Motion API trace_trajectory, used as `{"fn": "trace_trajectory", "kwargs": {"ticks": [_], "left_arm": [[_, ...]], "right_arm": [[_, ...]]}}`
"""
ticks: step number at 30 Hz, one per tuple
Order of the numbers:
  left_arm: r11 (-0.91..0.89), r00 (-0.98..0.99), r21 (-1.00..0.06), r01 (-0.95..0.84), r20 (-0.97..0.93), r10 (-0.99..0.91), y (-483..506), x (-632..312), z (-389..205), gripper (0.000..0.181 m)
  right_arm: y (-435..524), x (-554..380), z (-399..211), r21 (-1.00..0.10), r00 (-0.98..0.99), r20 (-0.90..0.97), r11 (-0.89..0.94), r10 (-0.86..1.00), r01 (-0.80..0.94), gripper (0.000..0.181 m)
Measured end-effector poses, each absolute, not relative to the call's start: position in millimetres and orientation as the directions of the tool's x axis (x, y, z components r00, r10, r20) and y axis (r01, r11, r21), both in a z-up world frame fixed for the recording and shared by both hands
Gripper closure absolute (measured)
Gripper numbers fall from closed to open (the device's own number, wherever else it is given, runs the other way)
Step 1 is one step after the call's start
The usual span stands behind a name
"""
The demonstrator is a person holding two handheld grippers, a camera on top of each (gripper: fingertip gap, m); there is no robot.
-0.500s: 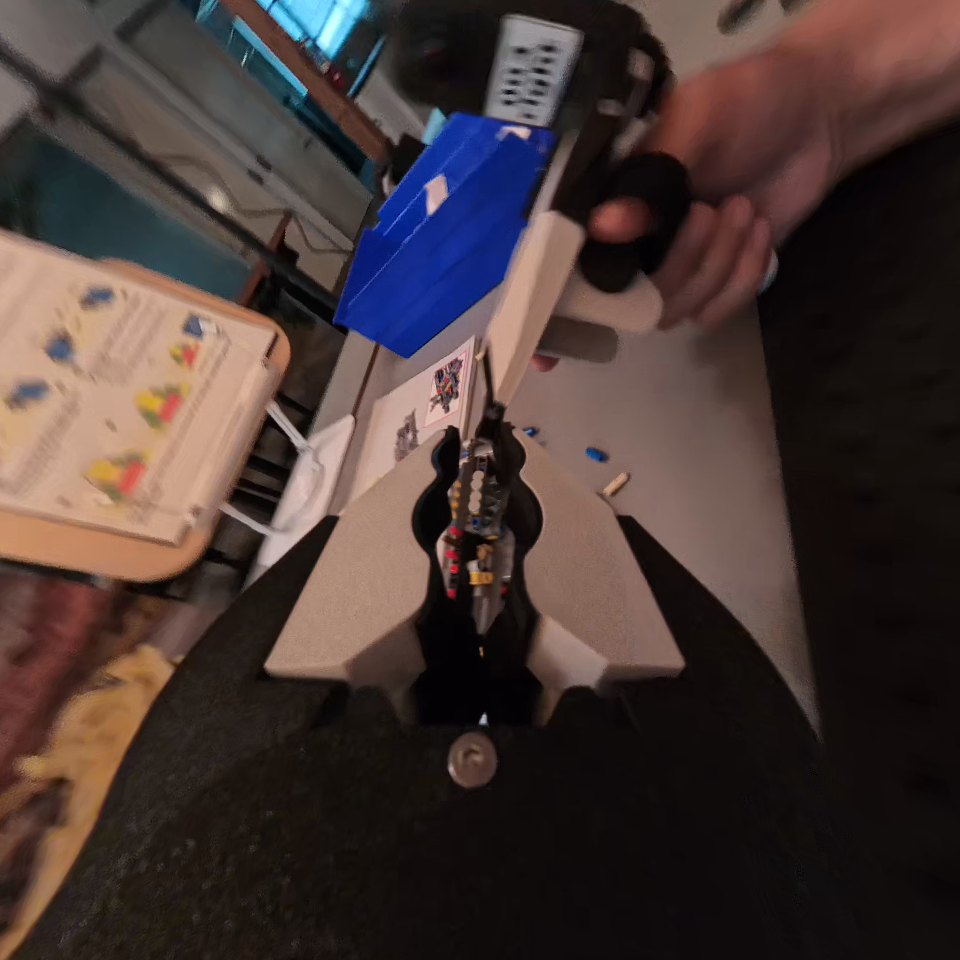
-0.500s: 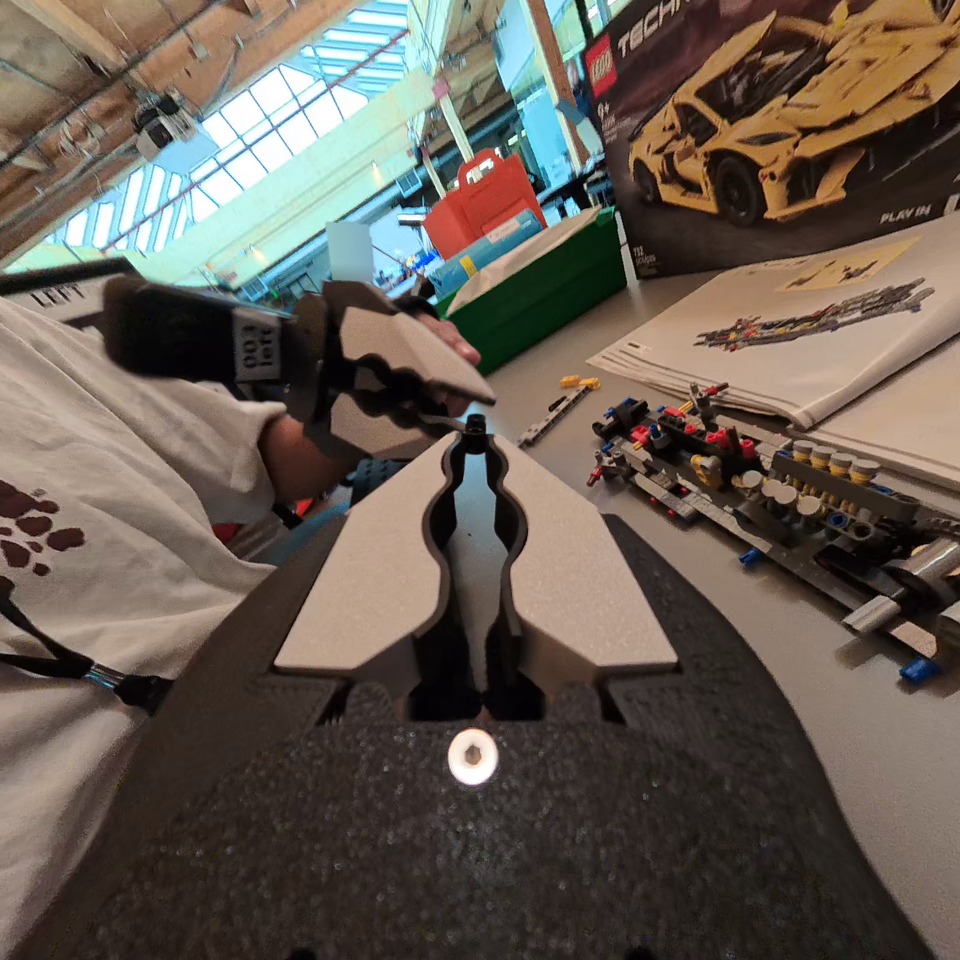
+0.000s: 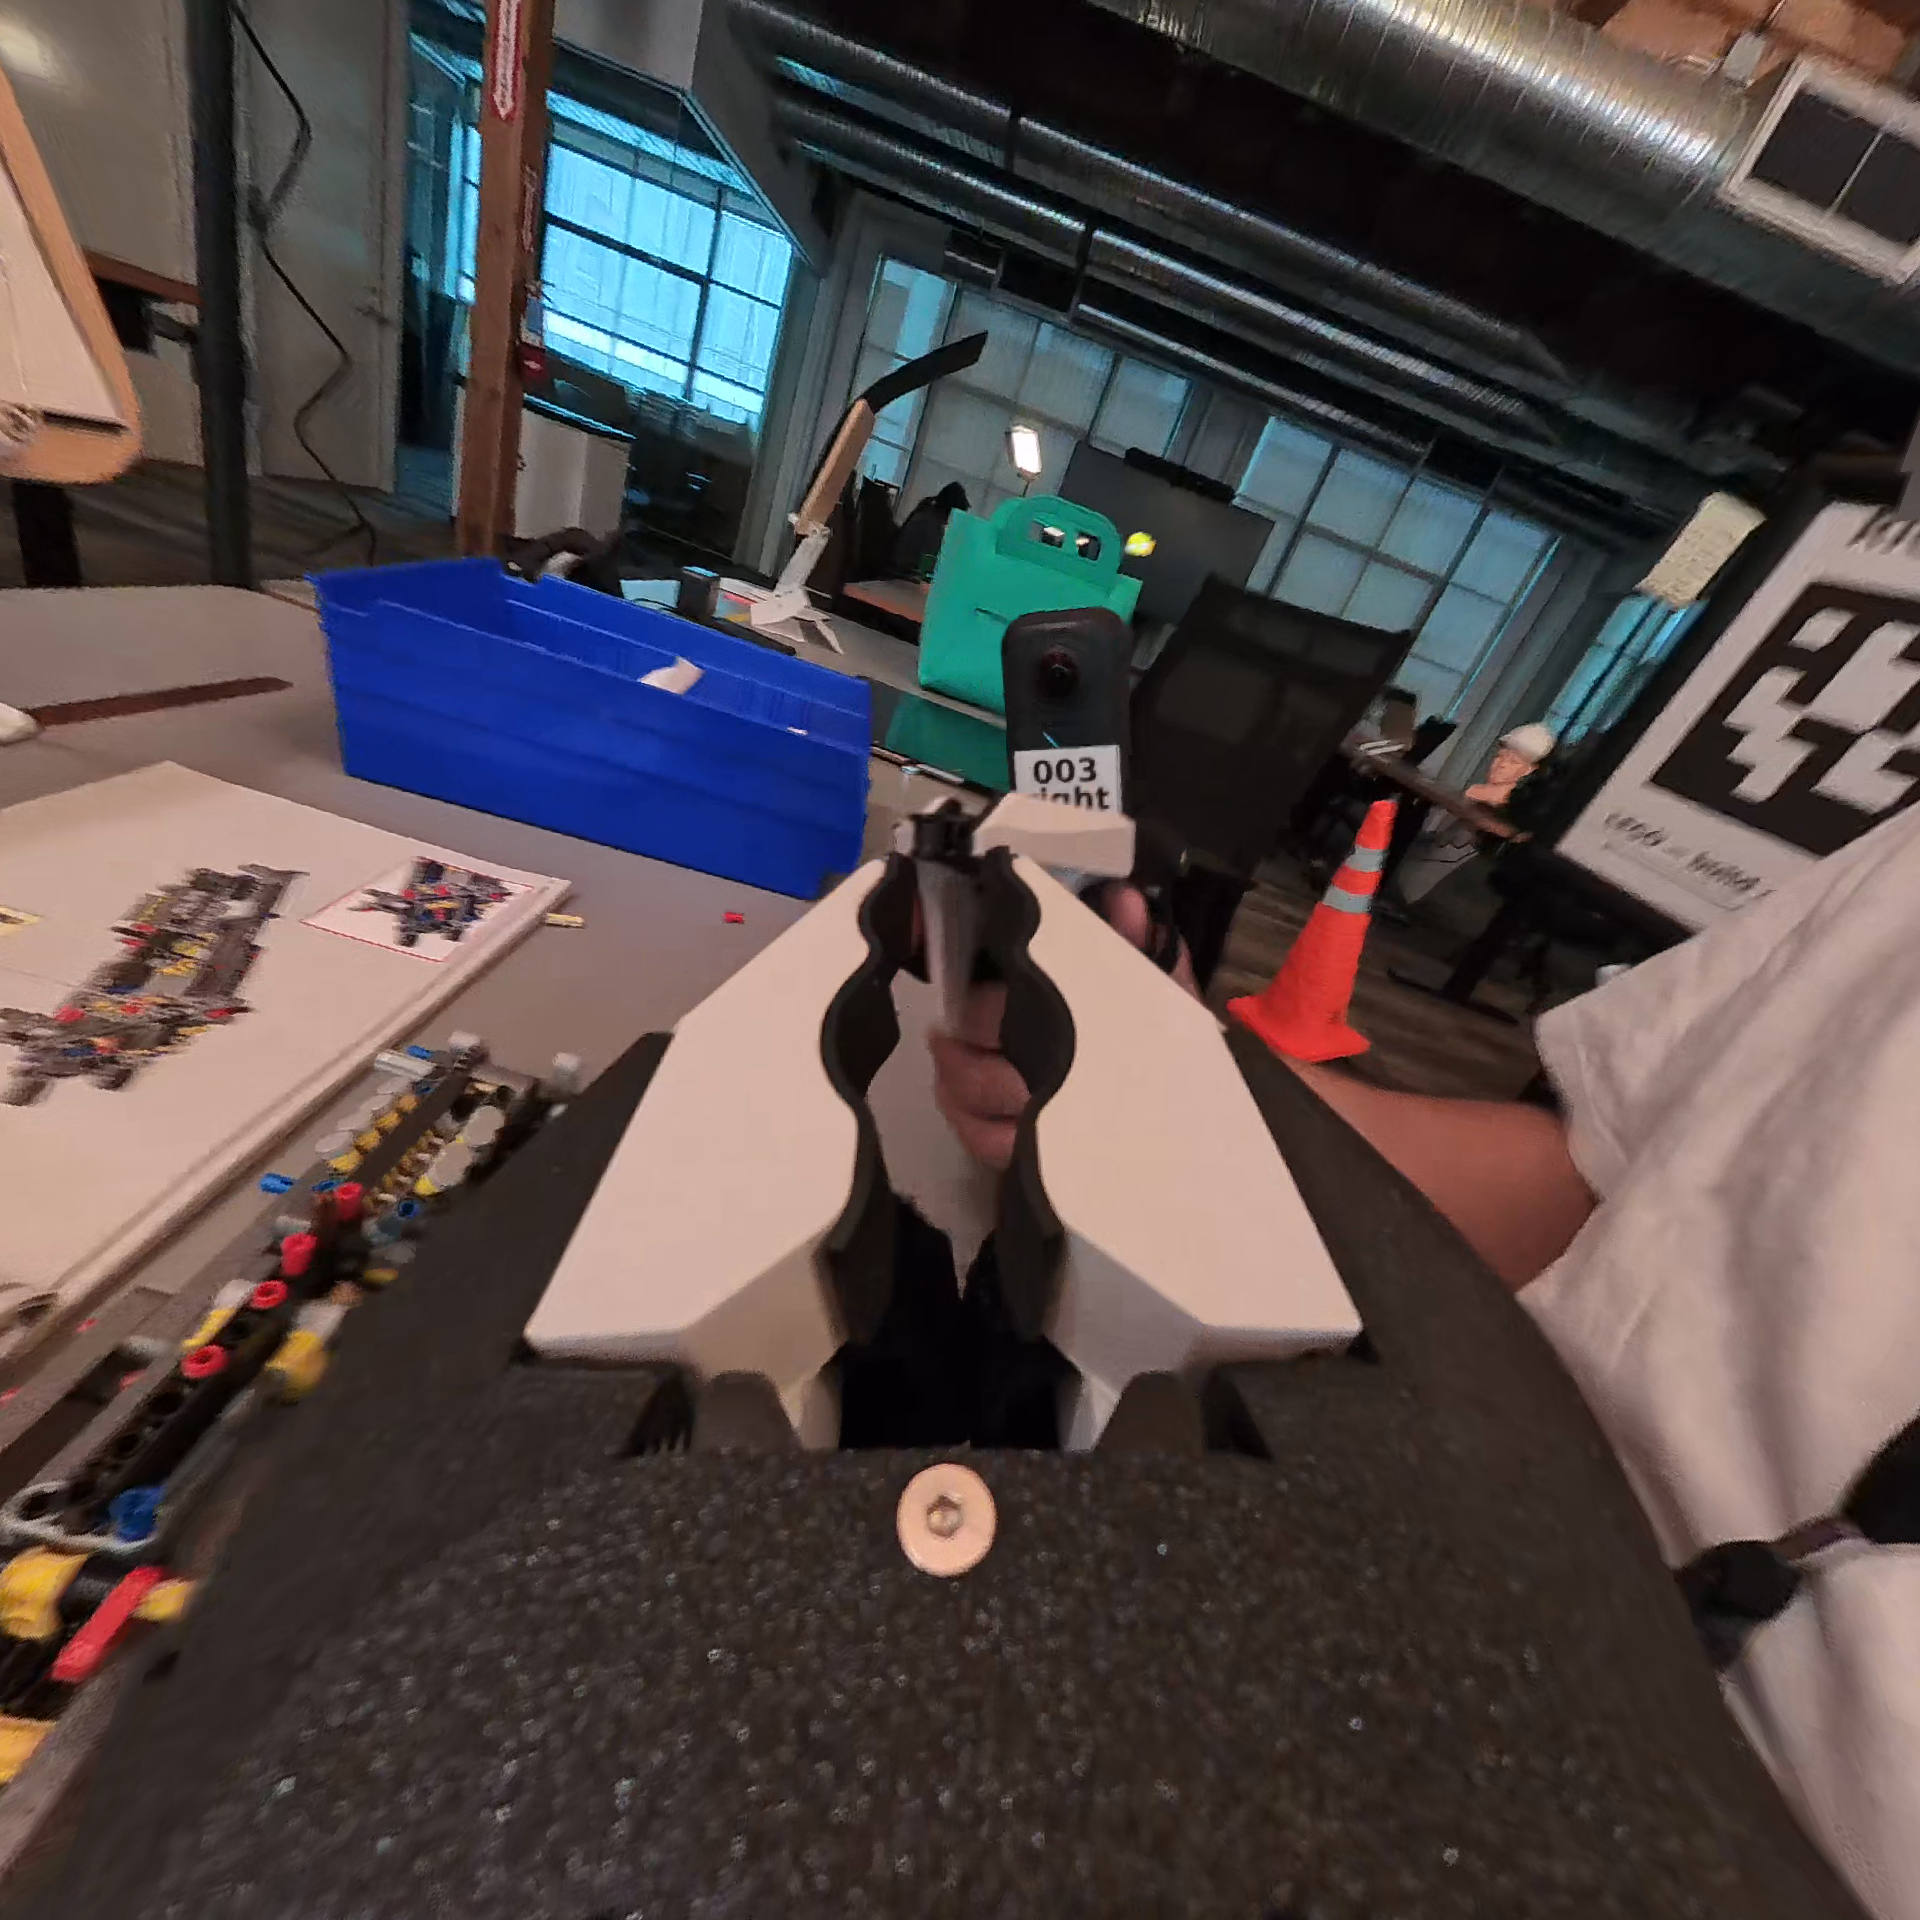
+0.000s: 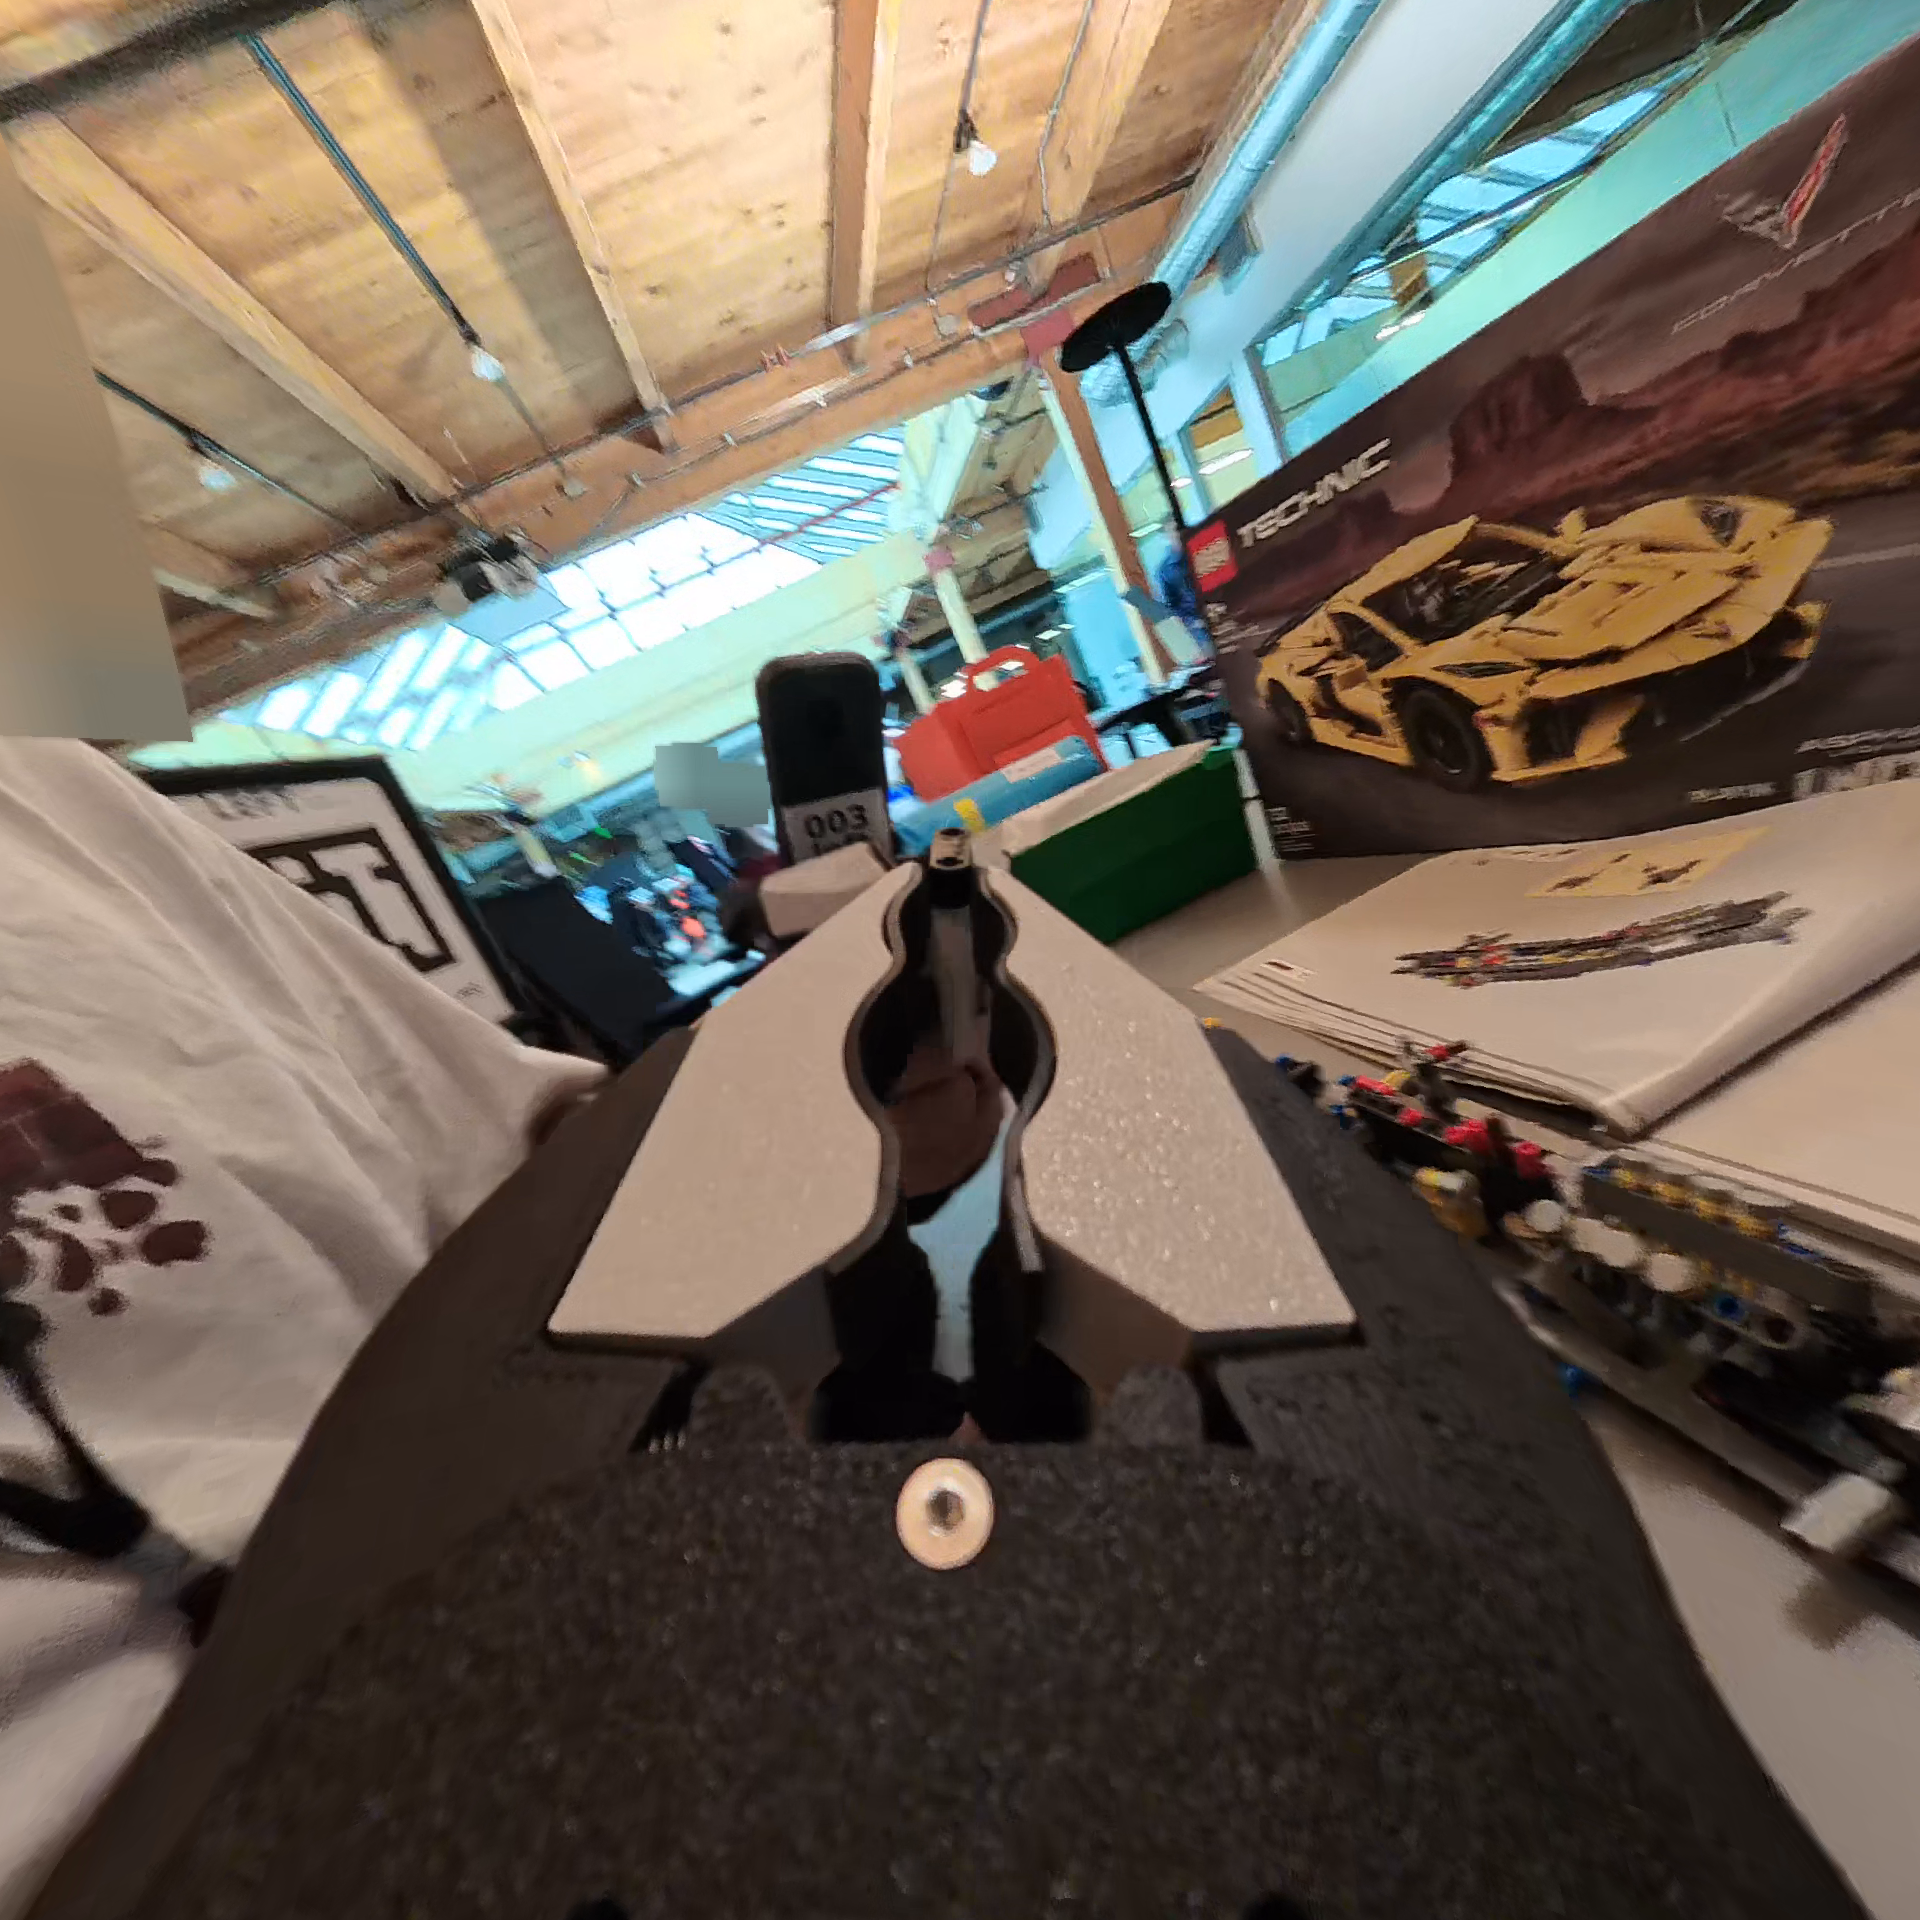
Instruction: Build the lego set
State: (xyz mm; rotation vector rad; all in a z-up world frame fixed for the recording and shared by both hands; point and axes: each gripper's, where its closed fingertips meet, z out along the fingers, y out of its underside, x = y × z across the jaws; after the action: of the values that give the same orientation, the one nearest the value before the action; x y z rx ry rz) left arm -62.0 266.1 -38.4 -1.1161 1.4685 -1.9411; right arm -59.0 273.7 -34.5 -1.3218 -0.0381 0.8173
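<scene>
Two views, taken in turn. From the left wrist, the left gripper (image 3: 943, 847) is raised off the grey counter (image 3: 665, 935) and points level across the room; its jaws are drawn narrow, and a small black peg-like lego piece (image 3: 940, 831) sits right at their tips; whether they are actually clamping it I cannot tell. The right gripper (image 3: 1023, 826) comes in nose to nose from the far side, touching or just beside the same piece; held up like this, the two tools can likely be lined up by eye. Down to the left lies the long dark lego chassis studded with red, yellow and blue pins (image 3: 343, 1226), just beside the open white instruction booklet (image 3: 208, 935), kept close for reference; a blue plastic bin (image 3: 582, 717) stands farther back.

From the right wrist, the right gripper's jaws are clenched on the small black piece (image 4: 951, 850), hollow end outward; that grip at the very tip leaves the end free to mate. The left gripper (image 4: 831, 883) shows just behind and to the left. The chassis (image 4: 1662, 1247) rests on the counter to the right, well apart from both tools, with the booklet behind it and the dark cardboard box picturing a yellow car (image 4: 1558, 623) upright at the back; my judgement is that the peg is being re-gripped or passed over before it goes into the chassis.
</scene>
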Motion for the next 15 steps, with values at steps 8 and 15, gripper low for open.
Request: {"fn": "trace_trajectory", "kwargs": {"ticks": [8,15], "left_arm": [[-0.57,-0.547,-0.793,-0.213,0.58,-0.603,263,-52,-34,0.165],[-0.695,-0.464,-0.682,-0.227,0.703,-0.539,272,-39,-32,0.171]], "right_arm": [[279,-52,-34,-0.945,0.915,-0.168,0.203,0.367,-0.255,0.176],[281,-49,-37,-0.943,0.973,0.22,0.27,0.071,0.193,0.175]]}}
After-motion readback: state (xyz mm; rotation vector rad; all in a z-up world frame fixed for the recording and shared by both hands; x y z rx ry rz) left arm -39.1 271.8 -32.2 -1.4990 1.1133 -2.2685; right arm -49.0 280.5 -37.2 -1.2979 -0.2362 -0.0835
